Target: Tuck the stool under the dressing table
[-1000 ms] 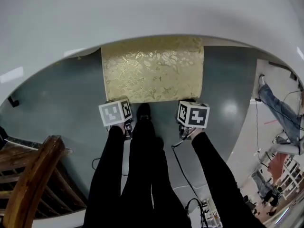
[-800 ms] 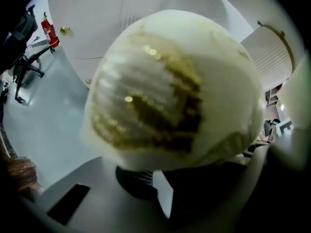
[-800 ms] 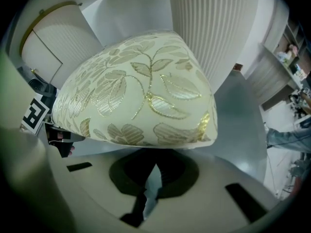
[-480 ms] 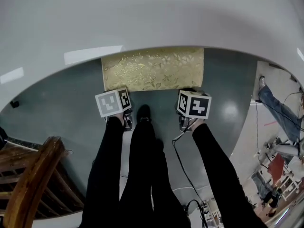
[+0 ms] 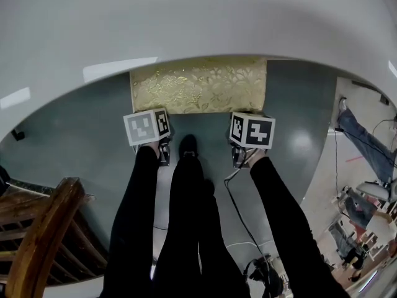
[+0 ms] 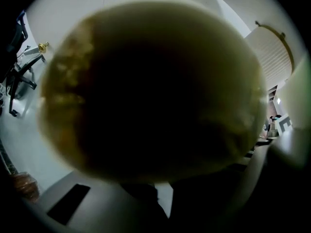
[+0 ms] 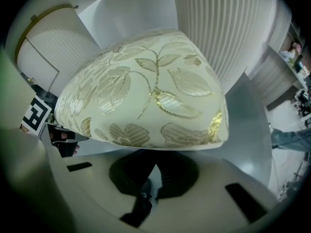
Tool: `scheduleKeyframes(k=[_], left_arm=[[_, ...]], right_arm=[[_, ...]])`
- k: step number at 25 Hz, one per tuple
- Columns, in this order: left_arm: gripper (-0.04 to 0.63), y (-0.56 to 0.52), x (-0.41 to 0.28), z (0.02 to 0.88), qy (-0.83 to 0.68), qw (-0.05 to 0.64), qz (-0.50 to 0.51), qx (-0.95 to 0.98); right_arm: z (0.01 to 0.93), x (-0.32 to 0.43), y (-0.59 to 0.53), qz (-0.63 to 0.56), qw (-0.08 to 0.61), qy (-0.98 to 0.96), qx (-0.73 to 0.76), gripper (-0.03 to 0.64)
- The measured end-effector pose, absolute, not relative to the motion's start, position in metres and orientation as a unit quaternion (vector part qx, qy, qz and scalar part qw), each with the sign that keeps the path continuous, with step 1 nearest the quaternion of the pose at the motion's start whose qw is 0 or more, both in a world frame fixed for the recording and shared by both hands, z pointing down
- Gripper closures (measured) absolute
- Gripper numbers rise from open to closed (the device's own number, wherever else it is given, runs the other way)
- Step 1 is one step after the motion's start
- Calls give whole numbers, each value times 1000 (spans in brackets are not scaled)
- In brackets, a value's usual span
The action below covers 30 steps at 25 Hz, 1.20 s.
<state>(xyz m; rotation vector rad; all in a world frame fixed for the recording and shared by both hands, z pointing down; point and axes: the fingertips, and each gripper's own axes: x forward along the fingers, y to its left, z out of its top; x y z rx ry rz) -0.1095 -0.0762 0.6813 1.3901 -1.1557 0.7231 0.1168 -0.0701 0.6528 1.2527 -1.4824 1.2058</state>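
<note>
The stool's gold floral cushion is partly under the white dressing table top, and only its near strip shows in the head view. My left gripper and right gripper sit at the cushion's near edge, one at each corner. The right gripper view has the cushion filling the middle, just above the right gripper, whose dark jaws meet with only a thin slit between them. In the left gripper view the cushion is pressed close and dark; the left gripper shows the same thin slit.
A wooden chair stands at the lower left. A black cable trails over the grey floor behind my right arm. My black shoe is between the grippers. Another person's legs are at the far right.
The stool has slid further under the table top, so less of the cushion shows. Both grippers have moved forward with it.
</note>
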Motion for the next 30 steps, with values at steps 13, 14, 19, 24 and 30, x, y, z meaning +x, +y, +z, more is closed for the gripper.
scheduleKeyframes(k=[13,14,19,24,30], left_arm=[[588,-75,-102,665,-507,545,298,598],[588,-73,-103,664,-509,544,296,598],[588,-60,-109,657,-517,539,287,600],[588,-35,-115,647,-523,534,280,602],[588,-7,-111,629,-521,525,271,616]], right_arm=[[642,111,-60,468,400,-602,507,612],[641,111,-56,472,396,-602,508,612],[637,109,-40,481,375,-603,514,612],[634,103,-16,491,368,-608,503,612],[624,94,8,480,365,-634,483,612]])
